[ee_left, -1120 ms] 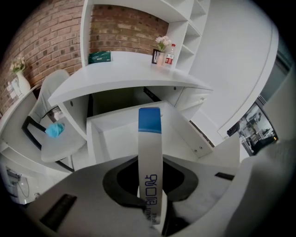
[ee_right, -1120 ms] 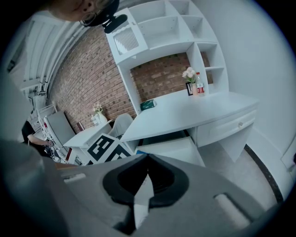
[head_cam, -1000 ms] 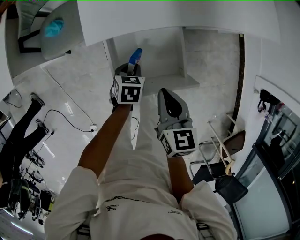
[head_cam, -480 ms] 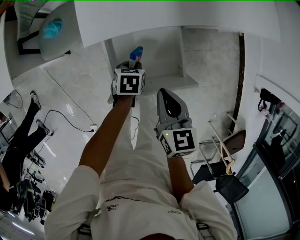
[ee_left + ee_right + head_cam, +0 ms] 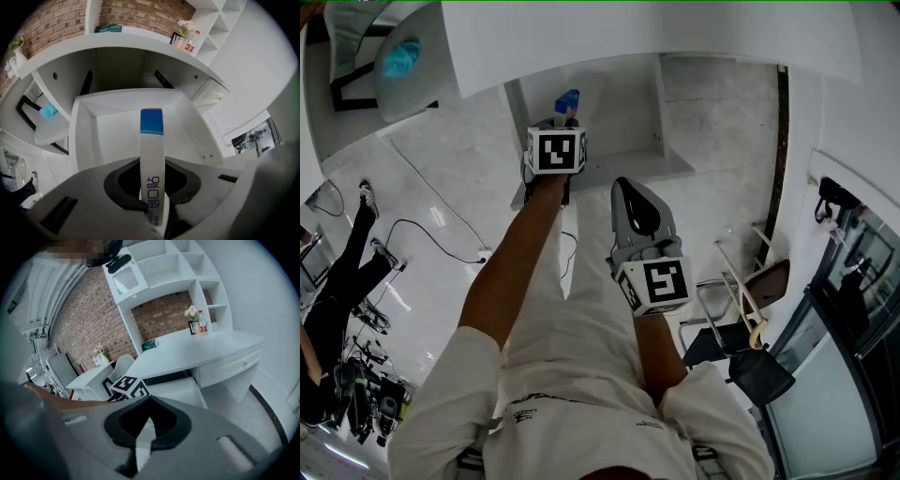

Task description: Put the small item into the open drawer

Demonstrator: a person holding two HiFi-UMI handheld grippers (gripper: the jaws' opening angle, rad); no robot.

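The left tool [image 5: 153,197] pinches a slim blue-tipped white box [image 5: 152,140] above the open drawer [image 5: 112,136]. The right tool [image 5: 148,400] hangs closed, empty.

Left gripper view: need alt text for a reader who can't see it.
The left gripper is clamped on a slim white box with a blue tip, aimed at the open white drawer beneath a white desk. A brick wall rises behind.

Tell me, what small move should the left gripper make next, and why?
Probably lower the left gripper a little, into the open drawer. Its jaws clamp a slim band-aid box, blue end pointing down at the drawer's bare white floor, and the box appears to hang above it rather than rest inside.
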